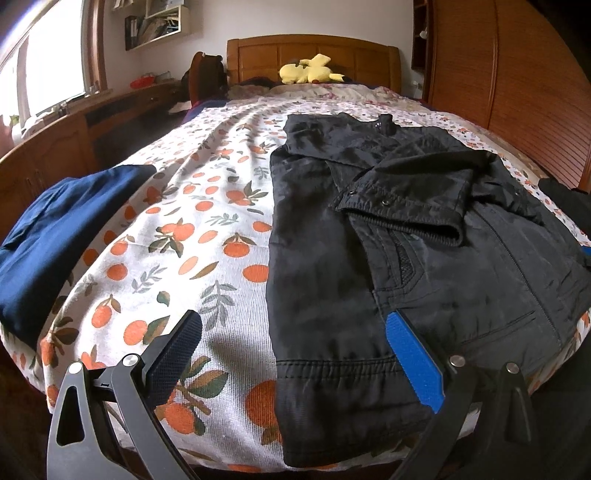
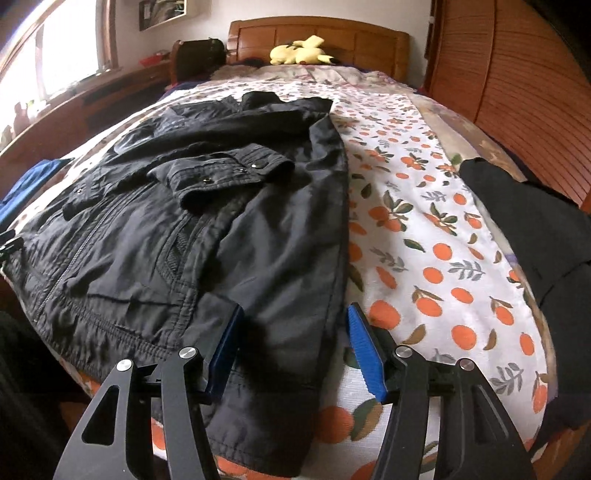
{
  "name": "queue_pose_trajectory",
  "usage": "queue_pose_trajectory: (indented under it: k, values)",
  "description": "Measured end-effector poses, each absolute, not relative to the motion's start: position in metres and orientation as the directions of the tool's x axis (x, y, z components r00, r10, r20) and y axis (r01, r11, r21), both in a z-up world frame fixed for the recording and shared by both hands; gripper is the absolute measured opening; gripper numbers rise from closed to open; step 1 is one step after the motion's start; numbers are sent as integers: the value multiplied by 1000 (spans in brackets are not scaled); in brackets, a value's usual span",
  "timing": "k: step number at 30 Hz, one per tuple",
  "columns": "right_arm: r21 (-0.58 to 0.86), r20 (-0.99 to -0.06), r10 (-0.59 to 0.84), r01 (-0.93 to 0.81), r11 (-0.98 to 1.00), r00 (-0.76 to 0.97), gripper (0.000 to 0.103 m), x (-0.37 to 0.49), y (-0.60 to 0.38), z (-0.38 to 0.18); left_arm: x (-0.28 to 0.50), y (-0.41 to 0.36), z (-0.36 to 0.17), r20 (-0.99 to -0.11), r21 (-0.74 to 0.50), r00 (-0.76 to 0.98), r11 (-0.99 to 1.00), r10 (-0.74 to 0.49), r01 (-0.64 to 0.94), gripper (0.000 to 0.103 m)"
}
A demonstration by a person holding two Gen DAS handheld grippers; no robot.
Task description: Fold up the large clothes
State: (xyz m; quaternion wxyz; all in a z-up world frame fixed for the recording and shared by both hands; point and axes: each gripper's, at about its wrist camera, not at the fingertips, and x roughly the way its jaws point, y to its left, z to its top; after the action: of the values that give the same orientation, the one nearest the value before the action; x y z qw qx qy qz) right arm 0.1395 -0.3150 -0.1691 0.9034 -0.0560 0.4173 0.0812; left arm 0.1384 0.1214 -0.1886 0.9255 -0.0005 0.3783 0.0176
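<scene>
Black jacket (image 1: 332,258), sleeve folded across, flat on bedspread (image 1: 207,229)

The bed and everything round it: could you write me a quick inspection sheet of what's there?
Surface: bed sheet printed with oranges, rumpled.
Job's things: black jacket lying flat, both sleeves folded across its front.
Clutter: folded navy garment at one edge; dark garment at the other; yellow plush toy by the headboard.
Grippers: left gripper open above the jacket's hem; right gripper open astride the jacket's edge.
Cables: nothing seen.
Surroundings: window, wall shelf, wooden wardrobe.
</scene>
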Motion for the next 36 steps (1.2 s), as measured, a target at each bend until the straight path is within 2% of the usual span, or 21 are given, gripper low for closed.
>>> queue_pose_trajectory:
  k: [1, 6, 8, 11, 21, 26, 31, 33, 34, 36]
  values:
    - [-26, -762, 112, -202, 979, 638, 46, 140, -313, -168, 138, 122, -189, -701, 10, 712, 999, 31, -33, 100]
    - [-6, -750, 146, -227, 974, 645, 45, 137, -303, -162, 134, 125, -187, -702, -11, 712, 999, 14, -31, 100]
    - [-6, -751, 144, -224, 974, 644, 46, 137, -302, -163, 132, 129, -188, -711, -43, 703, 999, -19, -17, 81]
    - [-11, -762, 133, -217, 976, 634, 49, 136, -302, -167, 128, 131, -189, -714, -68, 699, 998, -44, -7, 71]
    - [-14, -773, 125, -213, 977, 622, 51, 126, -306, -173, 113, 130, -192, -715, -113, 693, 993, -95, 19, 57]
    - [-14, -774, 125, -215, 977, 621, 51, 125, -306, -173, 105, 126, -193, -717, -121, 688, 992, -111, 34, 46]
    - [-30, -774, 121, -227, 973, 622, 51, 122, -303, -173, 102, 125, -192, -723, -124, 681, 991, -117, 39, 42]
    - [-28, -772, 124, -229, 973, 624, 51, 121, -303, -174, 102, 124, -190, -722, -118, 683, 992, -110, 36, 35]
    - [-26, -770, 126, -227, 973, 626, 48, 121, -303, -174, 102, 125, -189, -720, -116, 685, 993, -108, 35, 27]
    - [-22, -763, 126, -219, 975, 635, 35, 119, -303, -172, 101, 125, -183, -713, -128, 690, 991, -123, 45, 14]
